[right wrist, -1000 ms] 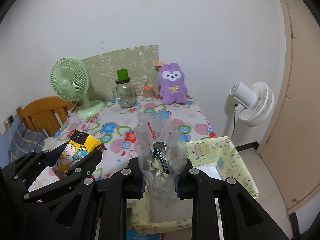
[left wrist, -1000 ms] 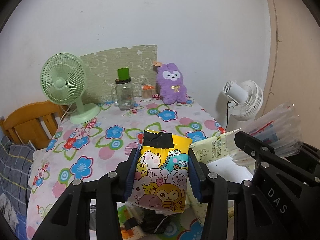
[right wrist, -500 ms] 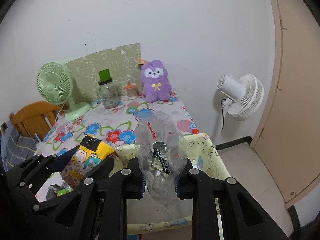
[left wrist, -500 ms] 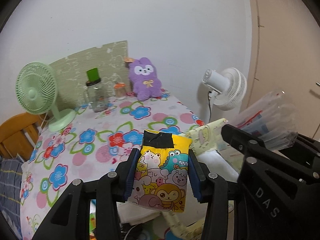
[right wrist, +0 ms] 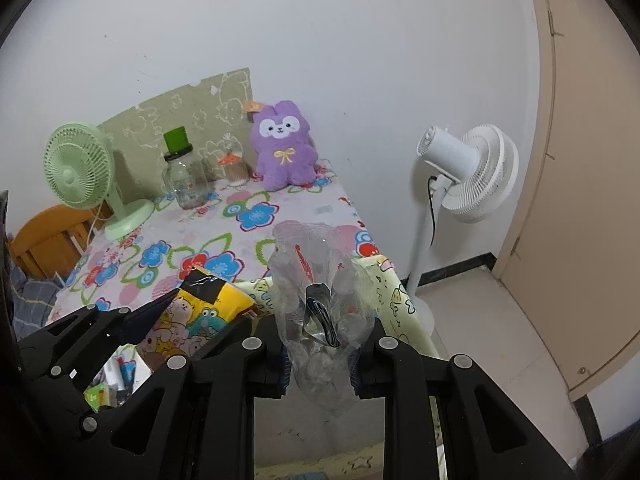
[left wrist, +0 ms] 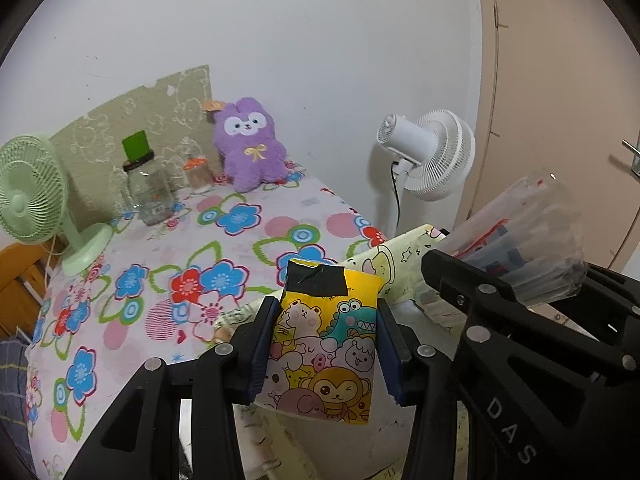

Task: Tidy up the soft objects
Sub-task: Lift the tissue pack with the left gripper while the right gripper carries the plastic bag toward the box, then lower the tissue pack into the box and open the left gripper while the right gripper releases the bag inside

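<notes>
White wall and a floral-clothed counter [left wrist: 248, 240] frame two carried loads above a pale yellow fabric bin [right wrist: 384, 280] at the counter's near edge. Left tongs [left wrist: 326, 344] grip a yellow cartoon-print packet [left wrist: 328, 340] upright across its width; right tongs [right wrist: 320, 364] pinch a clear plastic bag [right wrist: 320, 292], its long axis standing up from the jaws. Both tongs angle downward, side by side, with the bin just below and ahead; the right pair looks slightly nearer its opening.
</notes>
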Motion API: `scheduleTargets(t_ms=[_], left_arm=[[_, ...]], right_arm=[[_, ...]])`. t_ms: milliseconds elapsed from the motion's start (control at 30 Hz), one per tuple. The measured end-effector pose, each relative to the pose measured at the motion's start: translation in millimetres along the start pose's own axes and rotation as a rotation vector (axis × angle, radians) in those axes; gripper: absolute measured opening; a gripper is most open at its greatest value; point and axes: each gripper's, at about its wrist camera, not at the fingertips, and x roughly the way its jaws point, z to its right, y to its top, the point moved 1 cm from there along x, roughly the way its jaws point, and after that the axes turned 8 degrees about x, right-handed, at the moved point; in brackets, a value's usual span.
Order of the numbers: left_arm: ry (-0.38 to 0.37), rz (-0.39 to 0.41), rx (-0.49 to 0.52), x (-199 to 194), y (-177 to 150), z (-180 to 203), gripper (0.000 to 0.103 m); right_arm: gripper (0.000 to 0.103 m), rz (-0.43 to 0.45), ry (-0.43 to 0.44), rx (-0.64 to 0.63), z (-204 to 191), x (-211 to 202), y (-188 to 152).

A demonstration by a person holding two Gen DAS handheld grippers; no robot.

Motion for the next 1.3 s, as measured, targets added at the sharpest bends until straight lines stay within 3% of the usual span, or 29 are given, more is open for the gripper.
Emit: scheduleTargets(t_ms=[200,333,400,467,533,900,1133,1300], left_arm=[[-0.015,-0.058,-0.011,20,-1,-1,0.052],[-0.036,-0.081,-0.024,21,-1,-4,0.070],[-0.043,-0.080,-0.031,19,-1,-5,0.075],[-0.045,-0.081,-0.035,18,-1,-6,0.081],[-0.050,-0.079,-0.038,17,0,-6,0.086],[-0.023,-0.062,-0.040,6,-1,-4,0.098],[-0.017,-0.038,-0.034,-9,-4,-1,0.099],[-0.015,-0.019,-0.031,-21,-6,0,0.099]], right_arm=[[0.025,-0.033,-0.008,0.009,4,17,-1],[0.027,-0.037,0.006,0.013,3,23,1],[0.034,-0.034,0.008,0.011,2,24,2],[0.061,-0.035,0.003,0.012,1,25,3],[0.072,-0.026,0.004,0.028,2,24,4],[0.081,-0.021,-0.013,0.032,3,11,2],[0.081,-0.016,-0.015,0.032,2,-3,-3],[0.087,0.011,-0.046,0.038,-1,-16,-5]])
